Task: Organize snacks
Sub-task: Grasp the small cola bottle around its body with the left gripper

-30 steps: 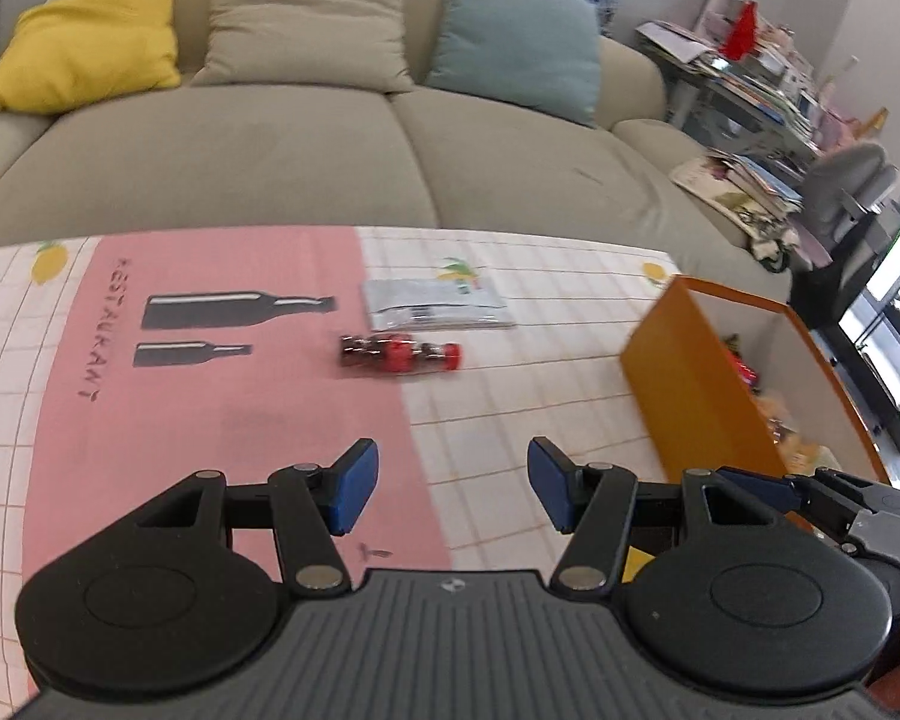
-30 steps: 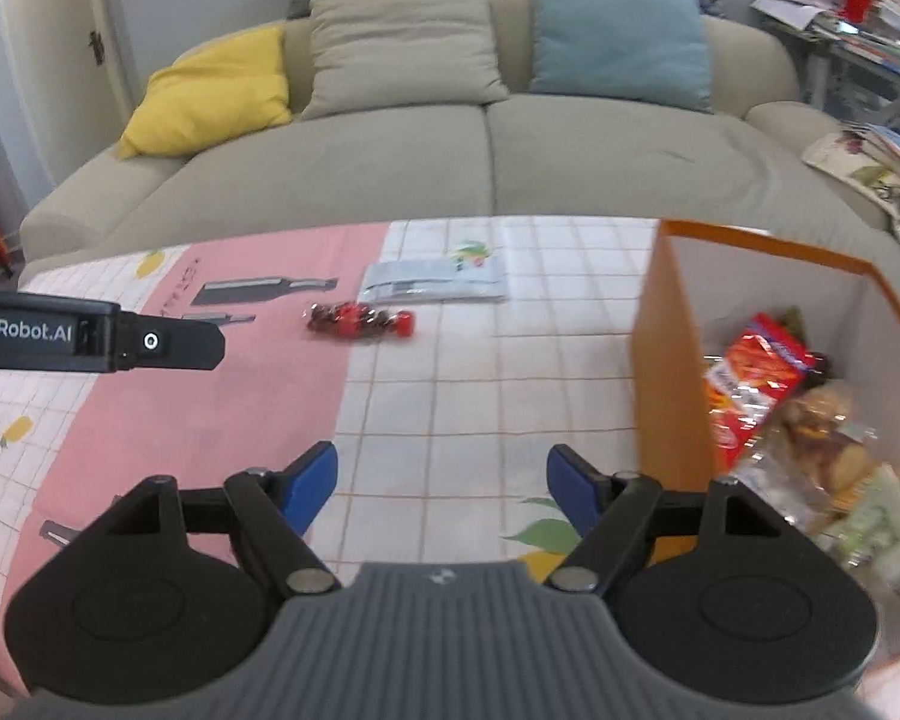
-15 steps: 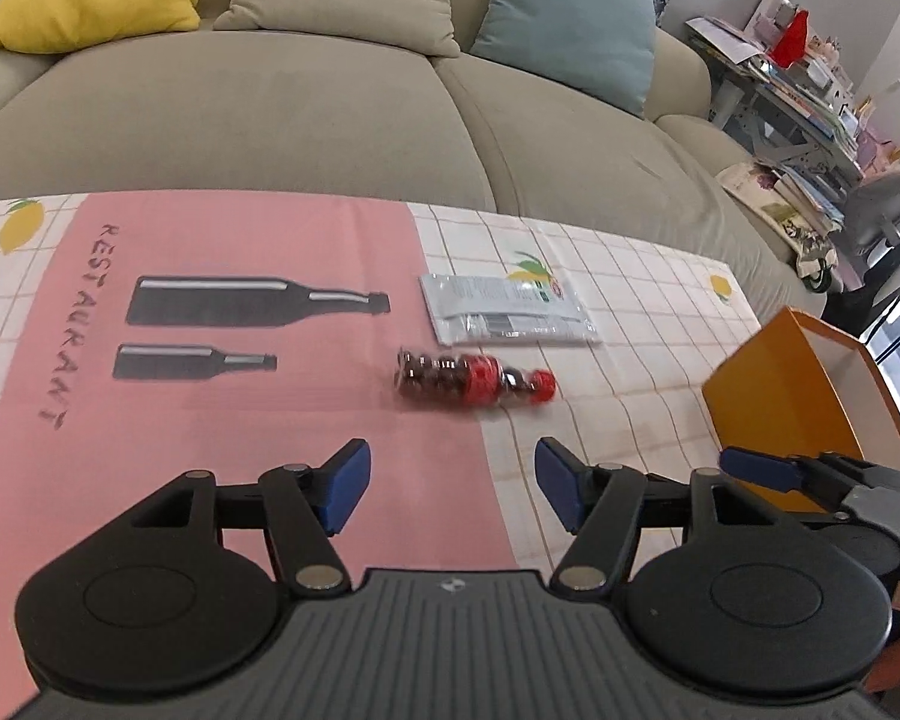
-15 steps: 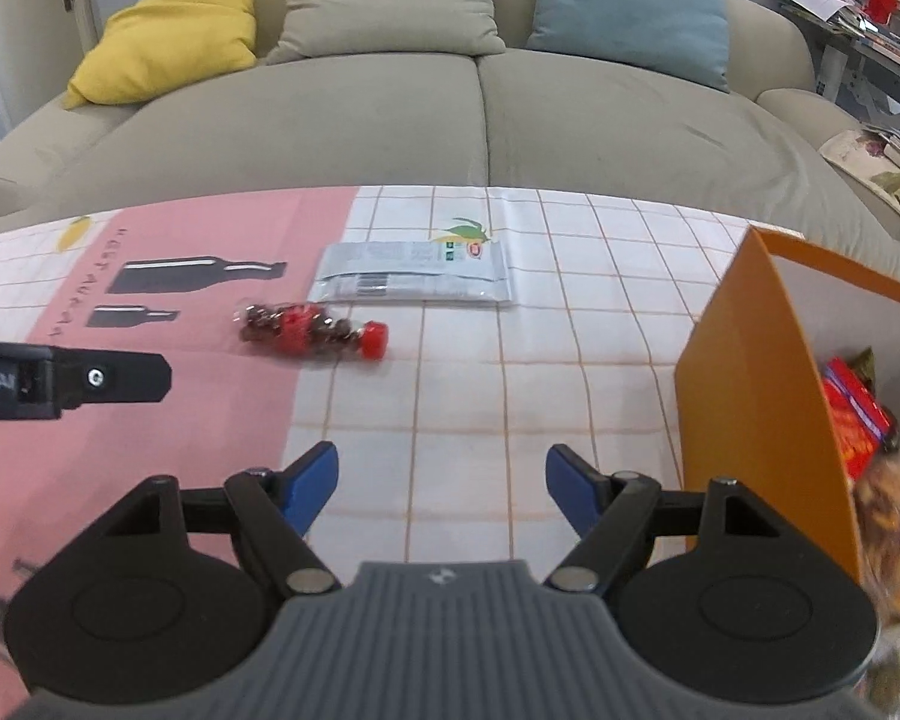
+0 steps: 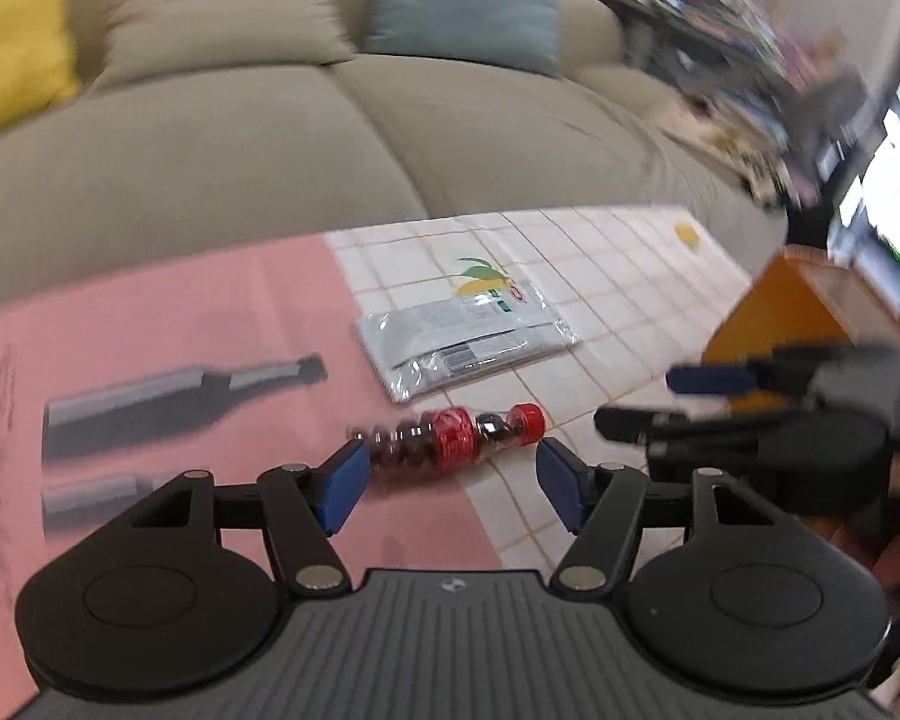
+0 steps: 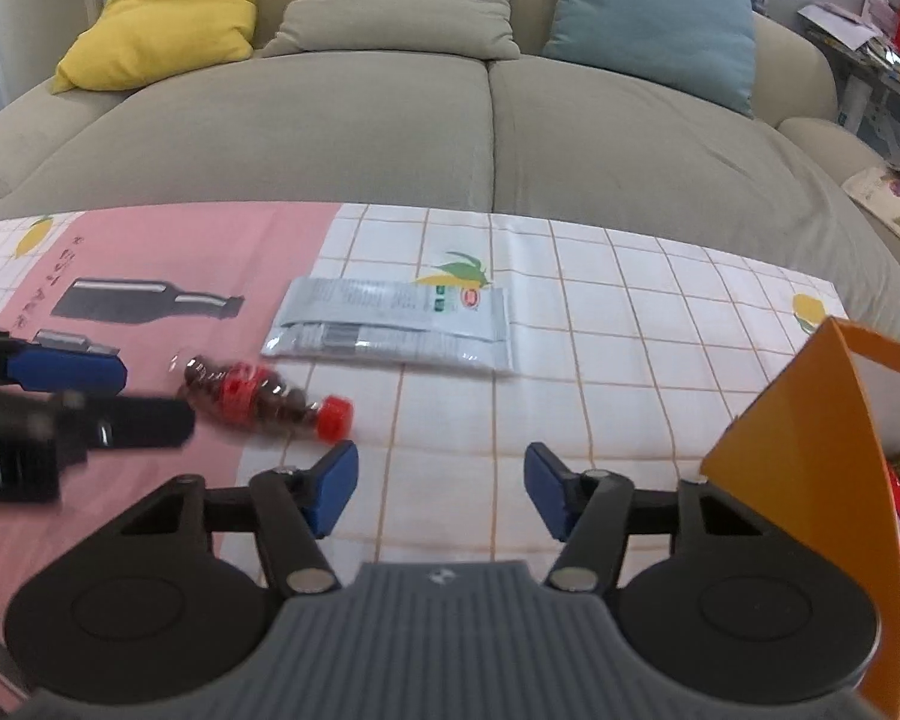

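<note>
Left wrist view, blurred: the left gripper [image 5: 447, 474] is spread wide and grips nothing. The small clear plastic bottle of dark round snacks with a red label and red cap [image 5: 450, 437] lies on its side on the pink-and-white checked tablecloth [image 5: 150, 312], just ahead of the blue fingertips [image 5: 342, 480], between them. A flat silver foil snack packet [image 5: 465, 333] lies beyond it.

Right wrist view: the right gripper [image 6: 438, 489] is likewise wide apart and empty. The bottle [image 6: 264, 399] lies ahead-left, near its left fingertip; the packet [image 6: 393, 324] further back; an orange cardboard box [image 6: 810, 450] holding snack bags stands at right
</note>
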